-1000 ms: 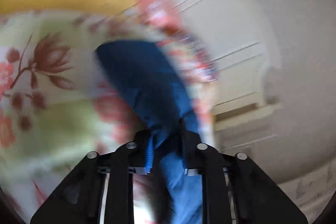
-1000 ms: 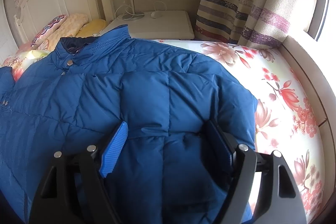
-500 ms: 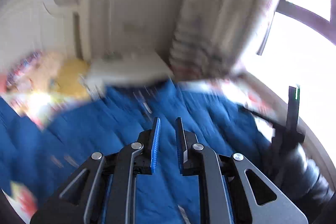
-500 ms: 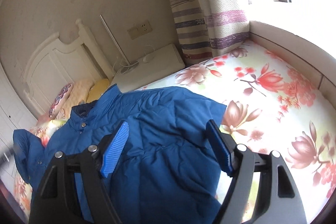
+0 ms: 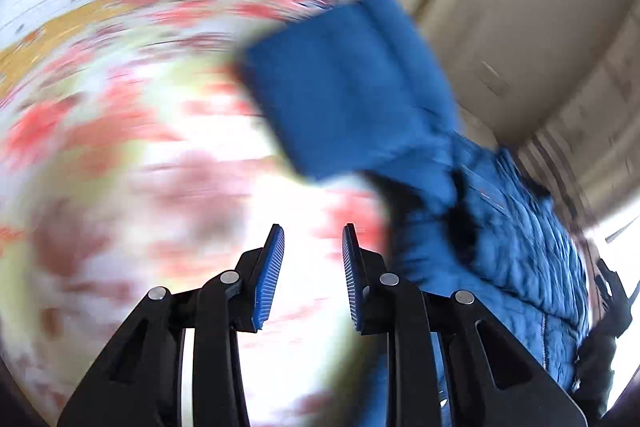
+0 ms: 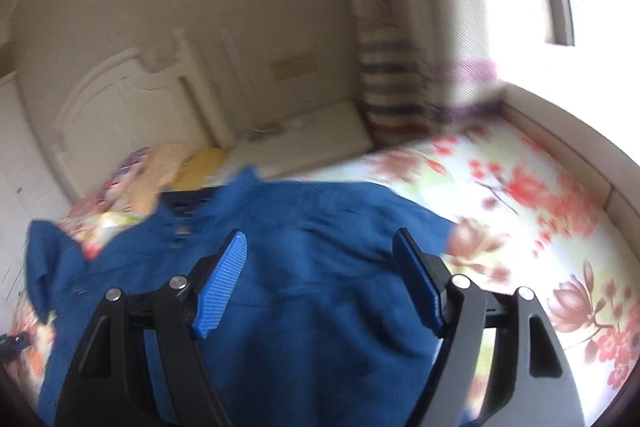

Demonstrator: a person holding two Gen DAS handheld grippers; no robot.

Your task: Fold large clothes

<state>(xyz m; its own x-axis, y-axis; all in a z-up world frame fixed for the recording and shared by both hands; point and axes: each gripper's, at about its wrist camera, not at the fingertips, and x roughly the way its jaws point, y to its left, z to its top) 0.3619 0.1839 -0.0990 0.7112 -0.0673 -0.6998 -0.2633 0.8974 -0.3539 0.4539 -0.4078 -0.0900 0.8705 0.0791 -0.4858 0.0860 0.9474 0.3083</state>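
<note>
A blue quilted jacket (image 6: pixel 320 287) lies spread on the floral bedsheet (image 6: pixel 540 207), collar toward the headboard. My right gripper (image 6: pixel 320 235) hovers above the jacket's middle, open, with nothing between its fingers. In the blurred left wrist view one sleeve (image 5: pixel 352 87) sticks out over the sheet (image 5: pixel 140 147) and the jacket's body (image 5: pixel 520 247) lies to the right. My left gripper (image 5: pixel 312 227) hangs over bare sheet just left of the jacket. Its jaws are opening, a narrow gap shows between the pads, and nothing is in it.
A white headboard (image 6: pixel 120 99) and pillows (image 6: pixel 172 167) stand at the bed's far end. A white bedside unit (image 6: pixel 312 143) sits beside a striped curtain (image 6: pixel 392 87). A raised ledge (image 6: pixel 580 147) under the window borders the bed on the right.
A second ago the left gripper was shut on blue fabric; it has let go, swung round, and its jaws now stand slightly apart. The right gripper rose away from the jacket, still open.
</note>
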